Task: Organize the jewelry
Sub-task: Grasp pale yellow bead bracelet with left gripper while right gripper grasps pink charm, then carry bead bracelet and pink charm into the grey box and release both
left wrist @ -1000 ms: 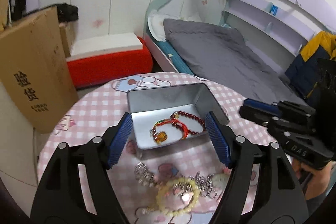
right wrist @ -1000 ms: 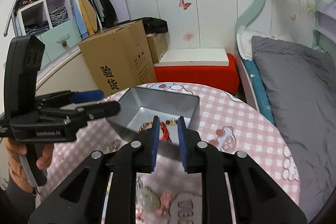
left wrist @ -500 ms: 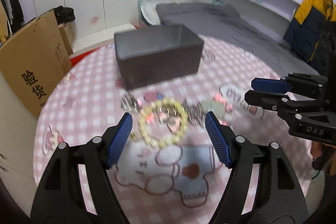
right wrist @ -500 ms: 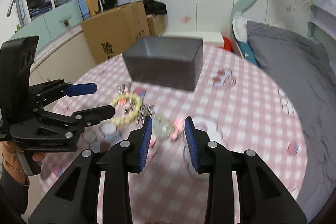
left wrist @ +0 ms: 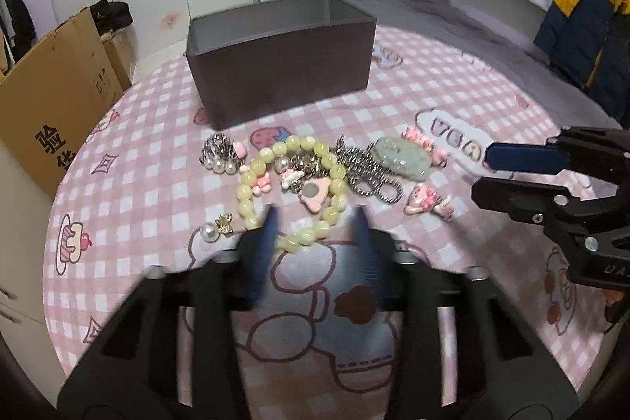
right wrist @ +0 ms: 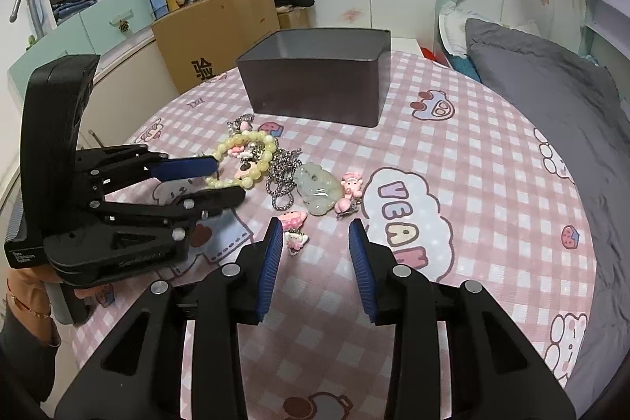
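Many glossy round beads (left wrist: pixel 293 184) (pale yellow) ring metal chain (left wrist: pixel 364 164).

Grey tin (right wrist: pixel 315 93) blocks behind; checked cloth (right wrist: pixel 472 223) lies bare rightward.

pink checked tablecloth (left wrist: pixel 149 152), yellow bead bracelet (left wrist: pixel 252 180)

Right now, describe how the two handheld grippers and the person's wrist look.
Both are matte black plastic. The right gripper has angular cut-out arms, silver bolts and ribbed blue pads. The left gripper matches it, with a tall black handle block and small white lettering on its body. A thin red cord bracelet circles the wrist below a dark sleeve.
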`<state>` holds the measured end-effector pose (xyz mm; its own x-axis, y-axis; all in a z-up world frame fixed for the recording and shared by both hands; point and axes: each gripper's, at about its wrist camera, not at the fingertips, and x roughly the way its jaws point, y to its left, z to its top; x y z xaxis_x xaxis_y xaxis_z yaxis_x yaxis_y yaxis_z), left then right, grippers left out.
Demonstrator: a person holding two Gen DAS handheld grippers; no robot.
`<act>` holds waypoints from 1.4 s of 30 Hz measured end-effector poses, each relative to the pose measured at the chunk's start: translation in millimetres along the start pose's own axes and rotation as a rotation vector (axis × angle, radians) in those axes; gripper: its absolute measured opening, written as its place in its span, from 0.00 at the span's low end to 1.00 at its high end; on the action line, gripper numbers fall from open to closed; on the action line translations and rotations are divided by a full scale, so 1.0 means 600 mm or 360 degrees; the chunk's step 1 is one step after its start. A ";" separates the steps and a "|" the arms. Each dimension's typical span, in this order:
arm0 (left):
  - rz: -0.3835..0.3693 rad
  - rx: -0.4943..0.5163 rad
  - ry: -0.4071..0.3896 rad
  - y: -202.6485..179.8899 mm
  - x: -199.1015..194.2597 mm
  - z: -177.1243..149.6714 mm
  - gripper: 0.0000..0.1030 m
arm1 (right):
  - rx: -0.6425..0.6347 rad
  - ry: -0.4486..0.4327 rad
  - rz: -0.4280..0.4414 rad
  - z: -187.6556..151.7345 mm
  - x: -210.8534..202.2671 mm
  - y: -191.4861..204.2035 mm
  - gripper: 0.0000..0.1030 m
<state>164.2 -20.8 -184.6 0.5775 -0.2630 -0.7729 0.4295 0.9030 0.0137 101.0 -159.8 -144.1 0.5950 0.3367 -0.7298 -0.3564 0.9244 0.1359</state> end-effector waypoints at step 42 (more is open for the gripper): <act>-0.0504 -0.0243 -0.0421 0.102 -0.120 0.184 0.09 | -0.0118 -0.0288 0.0132 0.180 -0.031 -0.009 0.11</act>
<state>225.9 15.9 -58.2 0.6004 -0.5949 -0.5344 0.5177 0.7985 -0.3072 170.0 -151.6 -58.9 0.6787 0.4437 -0.5853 -0.4576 0.8788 0.1356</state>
